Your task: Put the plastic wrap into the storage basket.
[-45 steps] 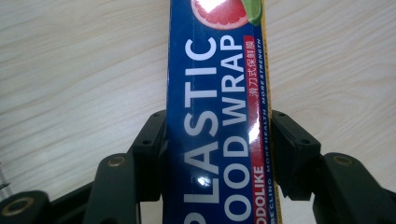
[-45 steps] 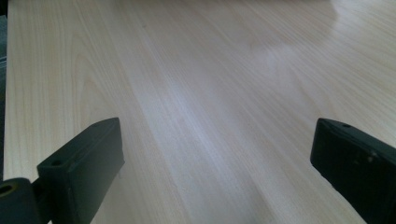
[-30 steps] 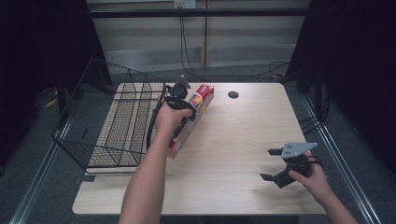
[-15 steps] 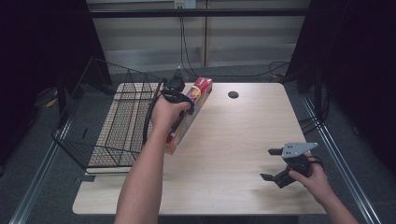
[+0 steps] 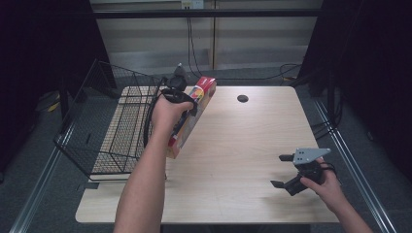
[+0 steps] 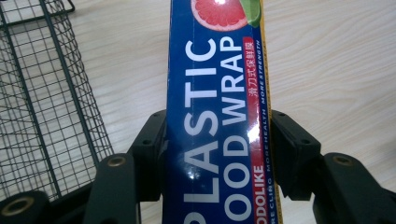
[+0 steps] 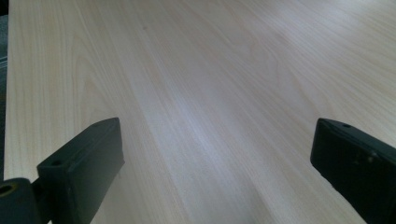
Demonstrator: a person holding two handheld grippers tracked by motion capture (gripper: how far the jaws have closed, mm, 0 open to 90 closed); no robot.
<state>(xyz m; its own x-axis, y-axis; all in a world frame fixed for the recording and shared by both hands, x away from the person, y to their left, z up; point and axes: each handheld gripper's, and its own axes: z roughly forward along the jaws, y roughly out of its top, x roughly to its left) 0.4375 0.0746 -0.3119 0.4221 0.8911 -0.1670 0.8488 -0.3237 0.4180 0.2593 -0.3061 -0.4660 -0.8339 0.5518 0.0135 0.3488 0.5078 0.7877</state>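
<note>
plastic wrap box (image 5: 190, 114): sitting clamped in the left tongs, its far end tipping up and away from the person, its near end hanging low beside the wire basket; whether that near end is touching the worktop i cannot tell.
box print (image 6: 219, 116): showing "plastic food wrap" in white on blue, with a red strip along one edge and a grapefruit picture at the far end.
left tongs (image 6: 219, 158): pressing both black jaws against the long sides of the box, gripping it across its width; the person's left hand (image 5: 167, 111) is wrapping around the handle above the worktop's left part.
right tongs (image 5: 284, 171): standing wide apart with nothing between the jaws, pointing left across the bare wood; the right hand (image 5: 323, 182) is holding them low near the worktop's near right corner, well apart from the box.
wire basket (image 5: 104, 131): standing on the worktop's left edge, just beside the box, its black mesh tilting outward.
worktop (image 5: 243, 141): lying pale and wooden, carrying a dark round hole (image 5: 242, 98) near its far edge.
</note>
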